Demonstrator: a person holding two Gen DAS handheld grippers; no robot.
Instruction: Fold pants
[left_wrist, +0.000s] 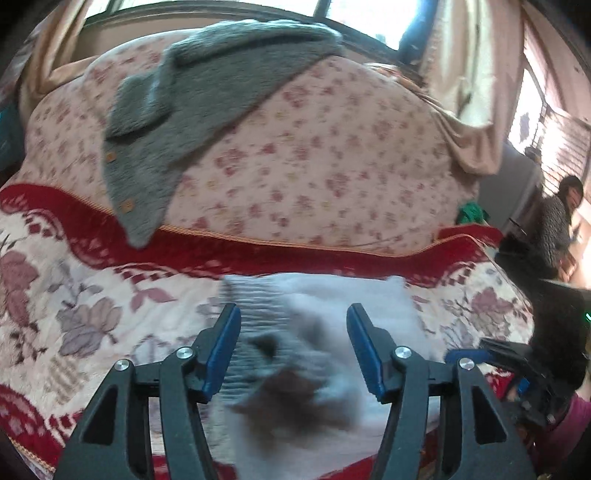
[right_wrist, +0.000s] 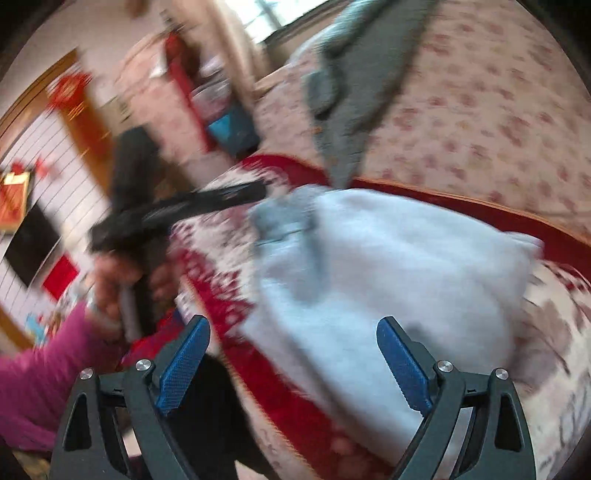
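Note:
The pants (left_wrist: 332, 299) are a pale, fluffy white bundle with a dark blurred print (left_wrist: 291, 391), lying on the red and cream floral blanket (left_wrist: 74, 302). My left gripper (left_wrist: 293, 310) hovers just over them, jaws apart, blue pads (left_wrist: 225, 339) not pressing the cloth. In the right wrist view the pants (right_wrist: 406, 266) form a broad folded pad with a greyish waistband end (right_wrist: 284, 218). My right gripper (right_wrist: 293, 321) stands wide open over their near edge, holding nothing. The left gripper (right_wrist: 192, 206) shows there as a black blur held by a hand (right_wrist: 110, 288) in a pink sleeve.
A grey fuzzy garment (left_wrist: 207, 92) lies on the pink flowered quilt (left_wrist: 332, 155) behind the blanket. Curtains (left_wrist: 469, 92) and a window sit at the back. A second person (left_wrist: 561, 218) stands at the far right. The right gripper's body (left_wrist: 517, 365) is at the right edge.

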